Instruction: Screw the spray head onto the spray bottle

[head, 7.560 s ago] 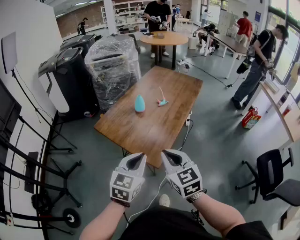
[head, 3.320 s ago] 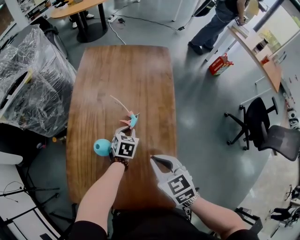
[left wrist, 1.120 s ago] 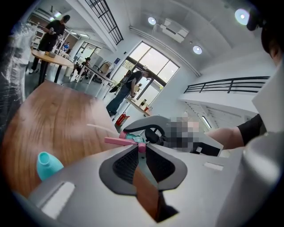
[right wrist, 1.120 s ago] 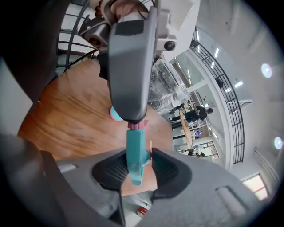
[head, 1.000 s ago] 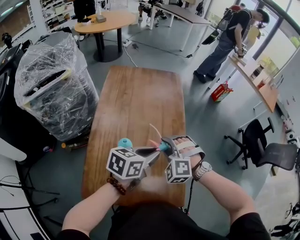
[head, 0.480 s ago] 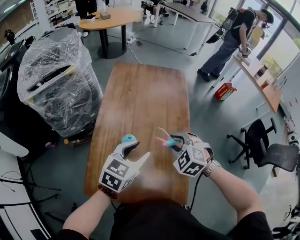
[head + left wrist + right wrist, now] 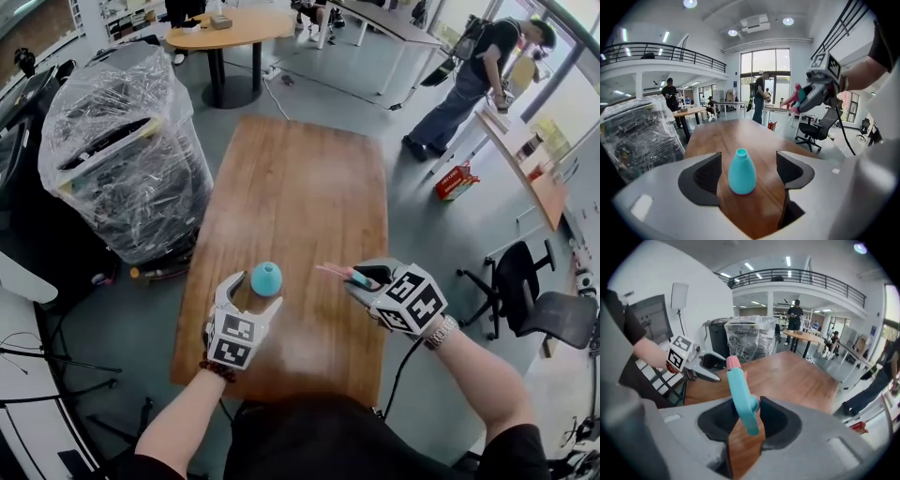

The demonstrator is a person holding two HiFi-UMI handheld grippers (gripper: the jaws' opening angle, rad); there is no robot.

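Bottle (image 7: 742, 172) is standing untouched on the table (image 7: 300, 187) between the jaws of our left gripper (image 7: 244, 300), which have just been opening; right gripper (image 7: 743, 412) is clamping the head (image 7: 739, 385). We're risking toppling it, closing off-centre.

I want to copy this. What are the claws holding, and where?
The right gripper pinches the spray head by its teal body. The left gripper holds nothing: its jaws have just been opening, and the bottle stands loose between them.
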